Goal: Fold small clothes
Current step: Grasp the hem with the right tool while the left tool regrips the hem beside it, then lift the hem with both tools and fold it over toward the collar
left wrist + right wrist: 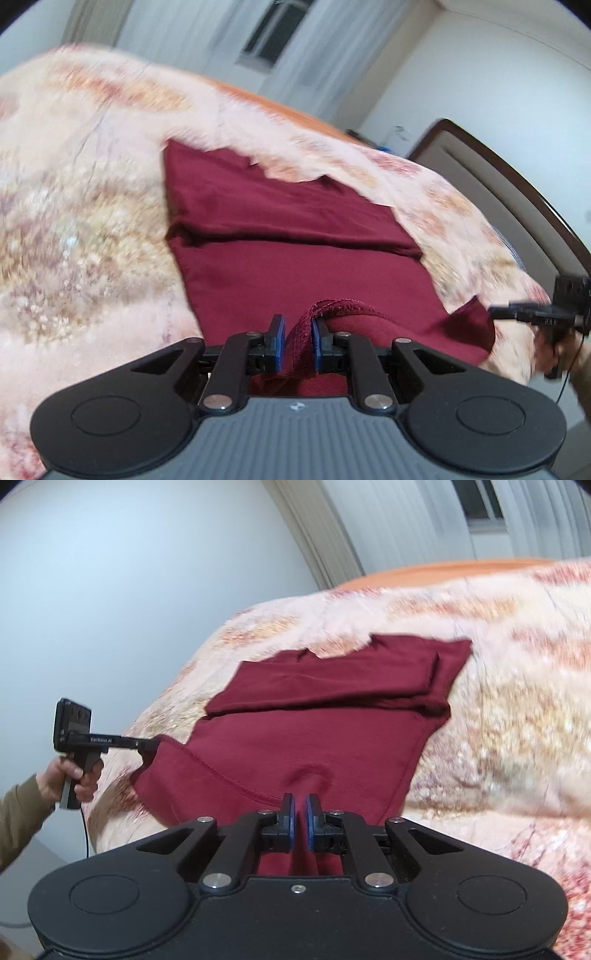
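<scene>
A maroon garment point(295, 236) lies partly folded on a floral bedspread point(81, 206), its far part doubled over. My left gripper point(298, 334) is shut on the garment's near hem, which bunches up between the blue pads. My right gripper point(300, 812) is shut on the near hem at the other corner of the garment point(325, 709). Each gripper shows in the other's view: the right gripper point(495, 313) at the right edge, the left gripper point(147, 746) at the left, both pinching the lifted near edge.
The bedspread point(498, 716) covers the whole bed. A padded headboard with a dark wood frame point(517, 192) stands at the right. White curtains and a window point(273, 33) are behind the bed. A plain wall point(129, 590) is at the left.
</scene>
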Demonstrator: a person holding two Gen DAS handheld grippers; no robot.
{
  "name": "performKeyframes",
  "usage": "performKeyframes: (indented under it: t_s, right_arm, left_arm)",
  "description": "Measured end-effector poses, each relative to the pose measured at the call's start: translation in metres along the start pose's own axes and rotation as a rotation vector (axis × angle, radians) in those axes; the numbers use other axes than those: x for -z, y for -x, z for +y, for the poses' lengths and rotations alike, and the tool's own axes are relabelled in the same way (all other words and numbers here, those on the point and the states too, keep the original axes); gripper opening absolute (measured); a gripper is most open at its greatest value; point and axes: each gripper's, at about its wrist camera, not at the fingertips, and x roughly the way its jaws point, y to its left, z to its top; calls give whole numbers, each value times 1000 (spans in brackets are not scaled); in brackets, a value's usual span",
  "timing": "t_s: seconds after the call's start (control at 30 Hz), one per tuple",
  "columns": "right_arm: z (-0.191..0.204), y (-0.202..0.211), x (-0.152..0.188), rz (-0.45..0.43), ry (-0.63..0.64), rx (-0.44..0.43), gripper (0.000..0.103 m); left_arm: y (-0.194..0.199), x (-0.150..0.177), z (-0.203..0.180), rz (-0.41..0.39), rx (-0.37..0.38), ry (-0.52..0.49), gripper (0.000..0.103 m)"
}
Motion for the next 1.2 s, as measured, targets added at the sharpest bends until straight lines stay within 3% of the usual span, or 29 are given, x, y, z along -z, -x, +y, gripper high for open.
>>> performKeyframes:
  t_s: [0.03,0.1,0.2,0.27,0.4,0.53,0.67,0.8,0.93,1.07,1.13,1.2]
  right_arm:
    - [-1,-2,1,0,-11,-1,10]
    - [1,-2,4,-14,-8,-7,24]
    - [3,-2,8,-22,6,6,38]
    - [1,-6,9,-9,1,27,43]
    - [-5,-22,4,7,-36,39,43]
    - [-5,-34,1,15,-58,30,41]
    - [1,-40,1,22,-48,22,36]
    - [6,-41,3,18,-37,36,11]
    - [6,-39,6,5,-36,54,8]
    - [4,-35,7,-18,-56,64,7]
    - [2,-32,6,-31,-65,64,7]
    - [1,-27,5,-47,-74,64,6]
  left_arm:
    - [-4,-1,3,8,-8,15,17]
    - [-8,2,7,11,-8,21,23]
    - [-3,10,9,-10,4,17,46]
    - [2,14,11,-20,19,21,54]
    - [14,20,12,-43,44,26,63]
    - [18,26,13,-25,7,7,71]
    - [13,32,16,21,-26,8,71]
    - [8,34,17,24,-40,9,70]
    - [3,35,12,33,-53,-22,49]
    - [1,36,10,42,-87,-42,37]
    - [2,35,10,35,-96,-40,23]
    - [3,35,12,29,-97,-28,19]
